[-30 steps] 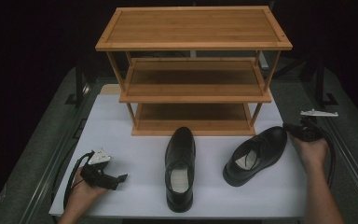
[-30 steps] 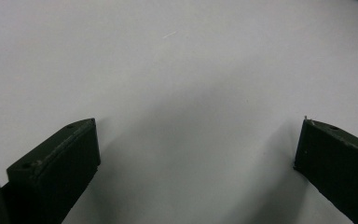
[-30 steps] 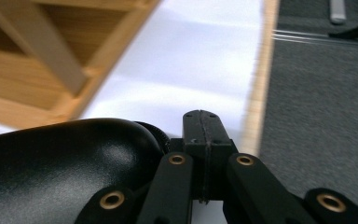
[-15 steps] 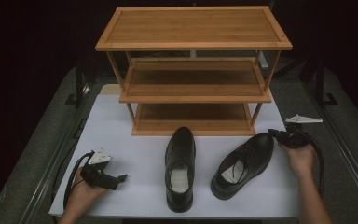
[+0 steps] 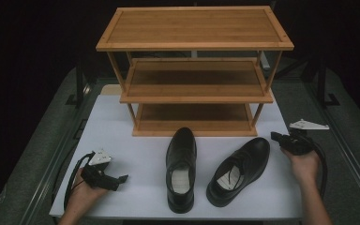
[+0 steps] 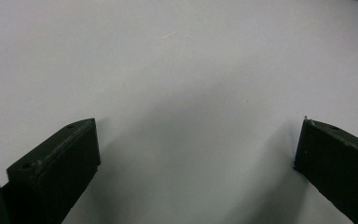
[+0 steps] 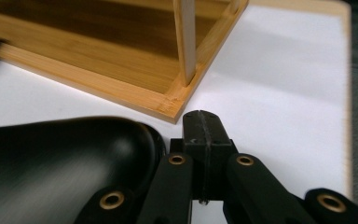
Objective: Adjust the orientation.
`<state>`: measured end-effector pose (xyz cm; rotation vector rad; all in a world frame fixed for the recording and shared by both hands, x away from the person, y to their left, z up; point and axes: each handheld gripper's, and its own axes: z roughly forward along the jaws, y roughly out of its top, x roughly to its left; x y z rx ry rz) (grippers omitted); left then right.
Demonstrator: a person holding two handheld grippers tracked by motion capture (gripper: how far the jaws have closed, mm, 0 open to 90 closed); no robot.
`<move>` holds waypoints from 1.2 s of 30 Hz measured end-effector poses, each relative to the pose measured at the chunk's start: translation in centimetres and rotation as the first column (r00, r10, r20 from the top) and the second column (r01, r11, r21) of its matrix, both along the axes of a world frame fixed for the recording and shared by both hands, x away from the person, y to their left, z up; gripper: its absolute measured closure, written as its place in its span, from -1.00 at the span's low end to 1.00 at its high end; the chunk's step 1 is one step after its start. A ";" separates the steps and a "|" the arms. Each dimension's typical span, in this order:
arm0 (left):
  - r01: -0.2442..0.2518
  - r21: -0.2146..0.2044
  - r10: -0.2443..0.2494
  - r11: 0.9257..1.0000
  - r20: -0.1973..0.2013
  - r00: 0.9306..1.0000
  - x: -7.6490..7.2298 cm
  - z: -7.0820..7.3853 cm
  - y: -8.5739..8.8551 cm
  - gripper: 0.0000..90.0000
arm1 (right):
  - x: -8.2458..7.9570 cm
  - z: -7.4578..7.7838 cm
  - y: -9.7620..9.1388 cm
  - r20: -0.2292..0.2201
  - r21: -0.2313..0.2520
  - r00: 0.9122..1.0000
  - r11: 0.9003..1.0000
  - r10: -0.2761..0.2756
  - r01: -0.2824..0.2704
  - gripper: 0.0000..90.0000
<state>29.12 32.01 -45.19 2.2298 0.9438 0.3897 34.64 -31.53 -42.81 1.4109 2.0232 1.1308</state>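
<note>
Two black leather shoes lie on the white board (image 5: 122,136) in front of a three-tier wooden rack (image 5: 194,84). The left shoe (image 5: 181,164) points straight at the rack. The right shoe (image 5: 241,168) lies angled, its toe to the upper right. My right gripper (image 5: 275,137) is shut, jaws pressed together with nothing between them, its tip just right of that toe. In the right gripper view the shut gripper (image 7: 204,126) sits beside the shoe's toe (image 7: 51,163), near the rack's corner post (image 7: 185,42). My left gripper (image 5: 121,178) rests open at the front left, over bare board (image 6: 198,140).
The rack's bottom shelf (image 5: 194,119) opens toward the shoes. A grey three-cornered plate (image 5: 308,125) sits by the right hand. Dark grey table surface (image 5: 47,140) and metal rails flank the white board. Bare board lies between the left gripper and the left shoe.
The right shoe has slid left and toward the front edge, ending closer to the left shoe. My right hand and gripper followed it leftward. The left hand has stayed put.
</note>
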 end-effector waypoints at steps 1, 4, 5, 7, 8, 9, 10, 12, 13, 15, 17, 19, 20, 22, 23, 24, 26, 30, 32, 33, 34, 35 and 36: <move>0.000 0.000 0.000 1.000 0.000 1.000 0.0 0.0 0.0 -1.00 | -0.8 0.3 -0.3 0.014 0.002 1.000 1.000 -0.001 0.001 1.00; 0.000 0.001 0.000 1.000 0.000 1.000 0.0 0.0 0.0 -1.00 | -2.6 0.7 -0.8 0.017 0.005 1.000 1.000 0.008 -0.008 1.00; 0.000 0.001 0.000 1.000 0.000 1.000 0.0 0.0 0.0 -1.00 | -3.4 0.7 -0.9 0.021 0.009 1.000 1.000 0.017 -0.017 1.00; 0.000 0.001 0.000 1.000 0.000 1.000 0.0 0.0 0.0 -1.00 | -4.8 0.7 -0.8 0.017 0.001 0.999 1.000 0.031 -0.031 1.00; 0.000 0.001 0.000 1.000 0.000 1.000 0.0 0.0 0.0 -1.00 | -5.7 0.6 -0.7 0.019 -0.002 0.999 0.999 0.040 -0.040 1.00; 0.000 0.001 0.000 1.000 0.000 1.000 0.0 0.0 0.0 -1.00 | -6.3 0.5 -0.5 0.013 -0.009 0.999 0.999 0.049 -0.049 1.00; 0.000 0.001 0.000 1.000 0.000 1.000 0.0 0.0 0.0 -1.00 | -7.3 0.3 -0.1 0.008 -0.015 0.998 0.998 0.067 -0.067 1.00; 0.000 0.001 0.000 1.000 0.000 1.000 0.0 0.0 0.0 -1.00 | -7.7 0.2 0.1 0.005 -0.013 0.997 0.997 0.078 -0.078 1.00; 0.000 0.001 0.000 1.000 0.001 1.000 0.0 0.0 0.0 -1.00 | -8.3 0.0 0.4 -0.001 -0.010 0.996 0.996 0.092 -0.093 0.99; 0.000 0.001 0.000 1.000 0.001 1.000 0.0 0.0 0.0 -1.00 | -9.1 -0.3 1.0 -0.013 -0.006 0.993 0.993 0.118 -0.118 0.99; 0.000 0.001 0.000 1.000 0.000 1.000 0.0 0.0 0.0 -1.00 | -9.7 -0.7 1.6 -0.022 0.006 0.990 0.991 0.136 -0.136 0.99; 0.000 0.001 0.000 1.000 0.000 1.000 0.0 0.0 0.0 -1.00 | -10.1 -1.1 1.9 -0.030 0.011 0.989 0.989 0.145 -0.145 0.99; 0.000 0.001 0.000 1.000 0.000 1.000 0.0 0.0 0.0 -1.00 | -10.1 -1.3 2.1 -0.037 0.017 0.988 0.988 0.153 -0.152 0.99; 0.000 0.000 0.000 1.000 0.000 1.000 0.0 0.0 0.0 -1.00 | -10.0 -1.7 2.4 -0.045 0.018 0.985 0.986 0.165 -0.165 1.00; 0.001 0.001 -0.001 1.000 0.000 1.000 0.0 0.0 0.0 -1.00 | -10.0 -1.8 2.6 -0.054 0.021 0.983 0.984 0.175 -0.174 1.00; 0.000 0.000 0.000 1.000 0.000 1.000 0.0 0.0 0.0 -1.00 | -9.9 -2.0 2.9 -0.061 0.011 0.981 0.983 0.183 -0.183 1.00; 0.001 0.001 -0.001 1.000 0.000 1.000 0.0 0.0 0.0 -1.00 | -9.8 -2.1 3.2 -0.071 0.010 0.979 0.982 0.190 -0.190 1.00; 0.000 0.001 0.000 1.000 0.000 1.000 0.0 0.0 0.0 -1.00 | -9.7 -2.2 3.4 -0.073 0.006 0.979 0.981 0.191 -0.191 1.00; 0.000 0.001 0.000 1.000 0.000 1.000 0.0 0.0 0.0 -1.00 | -9.7 -2.3 3.3 -0.071 0.018 0.979 0.981 0.192 -0.191 1.00; 0.000 0.001 0.000 1.000 0.000 1.000 0.0 0.0 0.0 -1.00 | -9.6 -2.3 3.4 -0.071 0.019 0.980 0.982 0.189 -0.188 1.00; 0.000 0.001 0.000 1.000 0.000 1.000 0.0 0.0 0.0 -1.00 | -9.6 -2.3 3.4 -0.071 0.019 0.980 0.982 0.189 -0.188 1.00; 0.001 0.001 -0.001 1.000 -0.001 1.000 0.0 0.0 0.0 -1.00 | -9.6 -2.3 3.4 -0.070 0.016 0.980 0.982 0.187 -0.187 1.00; 0.000 0.001 0.000 1.000 -0.001 1.000 0.0 0.0 0.0 -1.00 | -9.4 -2.3 3.5 -0.067 0.012 0.980 0.983 0.185 -0.185 1.00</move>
